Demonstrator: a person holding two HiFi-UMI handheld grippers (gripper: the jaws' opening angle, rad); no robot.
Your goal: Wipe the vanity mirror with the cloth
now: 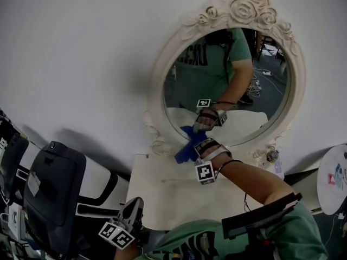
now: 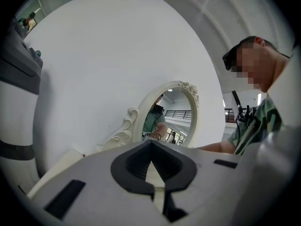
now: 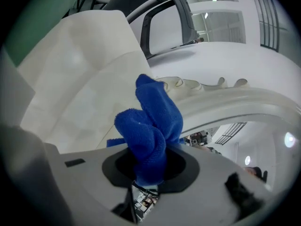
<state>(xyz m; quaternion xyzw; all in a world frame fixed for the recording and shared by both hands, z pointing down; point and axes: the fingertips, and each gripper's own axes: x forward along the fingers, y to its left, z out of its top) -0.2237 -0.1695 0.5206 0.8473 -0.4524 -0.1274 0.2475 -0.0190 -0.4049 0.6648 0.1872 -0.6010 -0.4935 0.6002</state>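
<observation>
The oval vanity mirror (image 1: 238,75) in its white carved frame (image 1: 162,75) leans against the white wall above a cream table (image 1: 162,194). My right gripper (image 1: 197,147) is shut on a bunched blue cloth (image 1: 186,150), which it holds against the lower left of the glass, next to the frame. In the right gripper view the cloth (image 3: 150,126) bulges out of the right gripper (image 3: 148,171), with the frame (image 3: 225,98) just behind. My left gripper (image 1: 132,211) hangs low near my body, shut and holding nothing. The left gripper (image 2: 153,166) looks toward the mirror (image 2: 171,114) from afar.
A black and white machine (image 1: 49,194) stands at the left, close to the table's edge. A small round item (image 1: 272,156) sits at the mirror's lower right. A white round object (image 1: 333,177) lies at the far right.
</observation>
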